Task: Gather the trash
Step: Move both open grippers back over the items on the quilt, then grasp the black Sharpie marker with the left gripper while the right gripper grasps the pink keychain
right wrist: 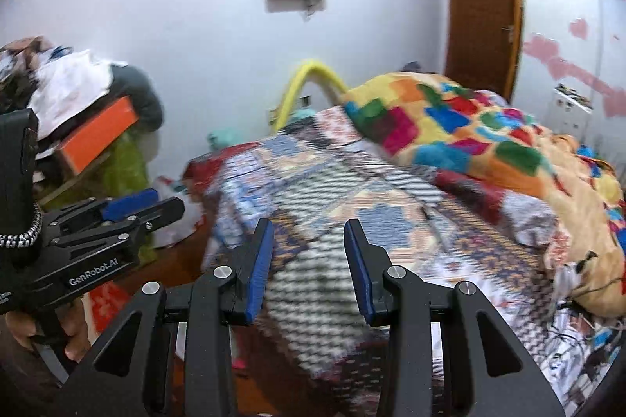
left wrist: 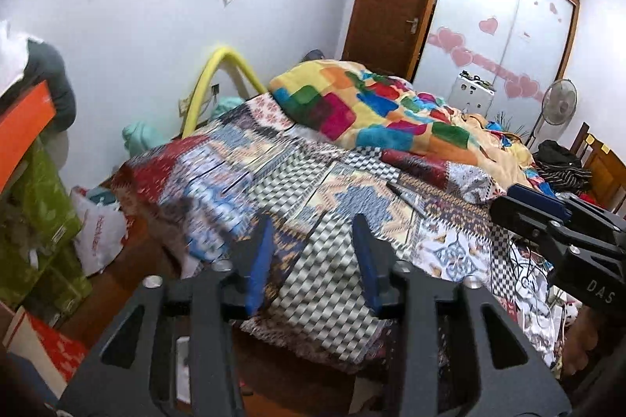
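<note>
My left gripper [left wrist: 313, 221] is open and empty, held above the foot of a bed with a patchwork cover [left wrist: 297, 166]. My right gripper [right wrist: 309, 225] is open and empty too, above the same cover [right wrist: 352, 190]. The right gripper also shows at the right edge of the left wrist view [left wrist: 528, 201], and the left one at the left of the right wrist view [right wrist: 156, 203]. A white plastic bag [left wrist: 99, 233] lies on the floor left of the bed. Crumpled papers and cables [left wrist: 536, 284] lie at the bed's right corner. No single piece of trash stands out.
A colourful blanket [left wrist: 371, 107] is heaped on the bed. Green boxes [left wrist: 35, 221] and an orange box [left wrist: 23, 123] are stacked at the left. A yellow hoop [left wrist: 211, 80] leans on the wall. A wardrobe [left wrist: 489, 17], a door [left wrist: 387, 2] and a fan [left wrist: 559, 103] stand behind.
</note>
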Demonstrator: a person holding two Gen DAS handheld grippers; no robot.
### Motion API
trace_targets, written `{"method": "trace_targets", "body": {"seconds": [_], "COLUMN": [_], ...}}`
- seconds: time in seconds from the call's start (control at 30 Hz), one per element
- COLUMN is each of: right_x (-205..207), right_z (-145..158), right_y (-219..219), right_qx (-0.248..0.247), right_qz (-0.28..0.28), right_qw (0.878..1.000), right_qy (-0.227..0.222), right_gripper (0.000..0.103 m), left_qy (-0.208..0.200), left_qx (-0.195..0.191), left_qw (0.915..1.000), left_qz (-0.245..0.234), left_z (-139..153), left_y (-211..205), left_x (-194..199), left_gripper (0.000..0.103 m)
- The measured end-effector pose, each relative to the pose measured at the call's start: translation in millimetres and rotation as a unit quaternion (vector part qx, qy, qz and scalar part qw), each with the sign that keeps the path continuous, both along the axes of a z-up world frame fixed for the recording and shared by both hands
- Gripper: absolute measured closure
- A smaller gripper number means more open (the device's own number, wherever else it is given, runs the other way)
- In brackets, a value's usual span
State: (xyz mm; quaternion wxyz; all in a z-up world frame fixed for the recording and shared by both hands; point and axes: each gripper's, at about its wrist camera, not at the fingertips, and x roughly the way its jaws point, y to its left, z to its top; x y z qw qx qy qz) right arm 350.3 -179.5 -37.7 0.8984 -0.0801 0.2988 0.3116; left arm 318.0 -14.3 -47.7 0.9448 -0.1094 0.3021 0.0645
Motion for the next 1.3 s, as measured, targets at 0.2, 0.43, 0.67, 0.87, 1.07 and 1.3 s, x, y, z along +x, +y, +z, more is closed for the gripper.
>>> {"method": "trace_targets", "body": {"seconds": [0.2, 0.43, 0.67, 0.87, 1.07, 1.3], "right_x": [48, 102, 160, 213, 258, 286], "right_z": [-8, -30, -79, -137, -176, -198], "right_y": [-48, -101, -124, -120, -120, -119], "right_qx": [-0.018, -0.042, -0.064, -0.084, -0.090, -0.099], "right_qz": [-0.062, -0.137, -0.167, -0.153, -0.152, -0.160], "right_qw": [0.998, 0.990, 0.983, 0.980, 0.977, 0.976], "right_qy": [-0.004, 0.001, 0.041, 0.093, 0.121, 0.112], "right_gripper": [0.055, 0.055, 0.055, 0.055, 0.058, 0.063], "left_qy": [0.003, 0.024, 0.087, 0.117, 0.147, 0.155], "left_qx": [0.021, 0.020, 0.008, 0.002, -0.020, -0.025], "left_qw": [0.9990, 0.9961, 0.9893, 0.9855, 0.9803, 0.9777], "left_qz": [-0.040, -0.083, -0.117, -0.122, -0.131, -0.140], "left_z": [-3, -26, -83, -130, -173, -200], "left_y": [-46, -87, -114, -122, -122, -132], "left_x": [61, 134, 204, 246, 285, 314], "left_gripper": [0.054, 0.046, 0.046, 0.046, 0.046, 0.046]}}
